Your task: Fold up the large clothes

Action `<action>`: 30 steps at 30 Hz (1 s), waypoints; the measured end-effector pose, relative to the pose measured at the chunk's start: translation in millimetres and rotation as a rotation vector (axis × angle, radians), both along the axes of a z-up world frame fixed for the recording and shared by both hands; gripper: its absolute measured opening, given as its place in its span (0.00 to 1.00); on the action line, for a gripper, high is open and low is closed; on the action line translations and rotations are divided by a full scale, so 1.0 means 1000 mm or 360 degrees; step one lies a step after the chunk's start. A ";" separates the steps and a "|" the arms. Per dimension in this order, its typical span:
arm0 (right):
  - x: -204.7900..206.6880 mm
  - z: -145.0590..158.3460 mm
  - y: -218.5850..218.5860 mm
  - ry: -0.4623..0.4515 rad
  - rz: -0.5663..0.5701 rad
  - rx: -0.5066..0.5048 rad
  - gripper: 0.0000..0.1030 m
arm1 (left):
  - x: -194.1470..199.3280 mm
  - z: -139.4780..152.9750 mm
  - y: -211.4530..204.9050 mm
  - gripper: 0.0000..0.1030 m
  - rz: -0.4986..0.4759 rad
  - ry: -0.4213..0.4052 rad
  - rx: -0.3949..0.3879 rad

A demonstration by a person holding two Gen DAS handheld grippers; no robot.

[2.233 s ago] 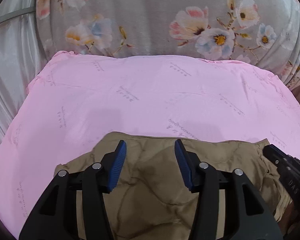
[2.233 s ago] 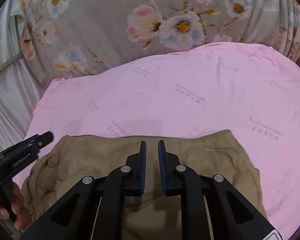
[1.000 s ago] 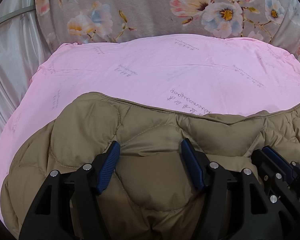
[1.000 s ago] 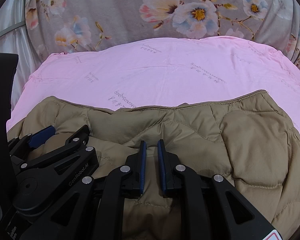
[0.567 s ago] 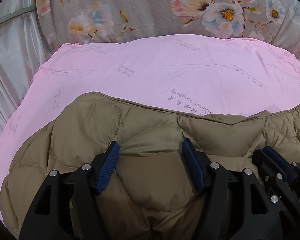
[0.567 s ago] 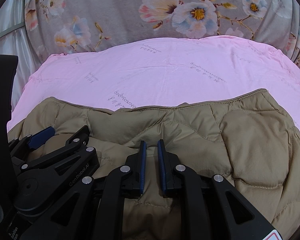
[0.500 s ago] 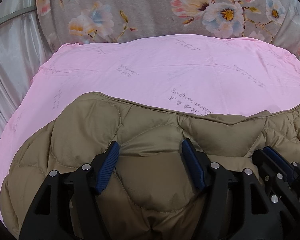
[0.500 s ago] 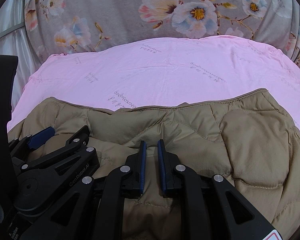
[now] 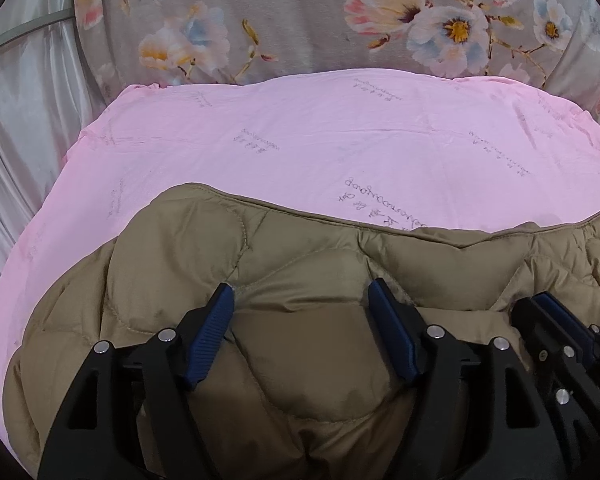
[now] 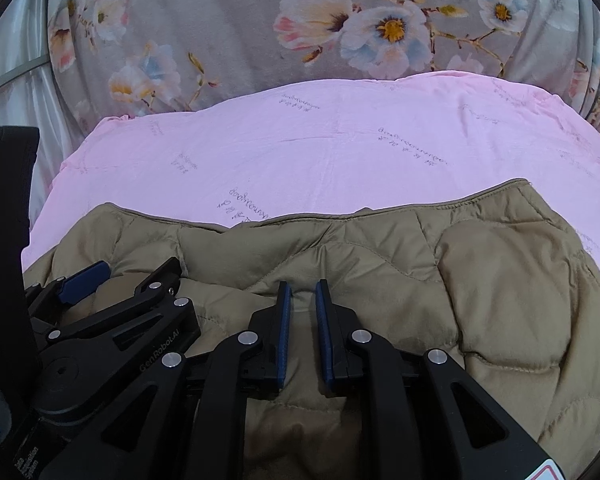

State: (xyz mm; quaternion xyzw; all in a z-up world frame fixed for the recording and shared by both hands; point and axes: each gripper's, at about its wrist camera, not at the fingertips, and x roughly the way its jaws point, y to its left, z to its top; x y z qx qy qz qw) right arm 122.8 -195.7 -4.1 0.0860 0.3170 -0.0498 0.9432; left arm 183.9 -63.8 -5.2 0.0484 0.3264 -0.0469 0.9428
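Quilted jacket [image 9: 300,380] spread farther over pink sheet [image 9: 340,140], left hand-held gripper [image 9: 302,296] opening around it, right hand-held gripper [image 10: 302,292] seemingly pinching fabric.

Jacket [image 9: 284,252] lies on the sheet [image 9: 340,136], at its near edge; bare sheet beyond it, curtain [image 9: 292,16] behind the sheet's far edge. Left gripper [image 9: 302,300] over the jacket's left part, right gripper [image 10: 302,292] just beside it to the right, a jacket fold between its fingers.

Close, downward-forward wrist views, shared jacket [image 9: 308,264]
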 end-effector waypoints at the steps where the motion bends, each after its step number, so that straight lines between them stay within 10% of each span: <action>1: -0.010 0.004 0.002 -0.0027 0.0019 0.0028 0.17 | -0.004 0.002 0.004 0.67 -0.0012 0.0010 -0.0032; 4: -0.038 0.015 0.016 -0.0103 0.0074 0.0009 0.26 | -0.029 0.007 0.021 0.79 -0.0031 -0.0006 -0.0120; 17: -0.068 -0.004 0.043 -0.0051 0.0115 -0.0118 0.26 | -0.102 -0.010 0.054 0.81 0.0006 -0.0131 -0.0056; 30: -0.070 0.016 0.076 -0.0029 0.0187 -0.0063 0.29 | -0.154 -0.030 0.243 0.88 0.0280 0.0134 -0.0599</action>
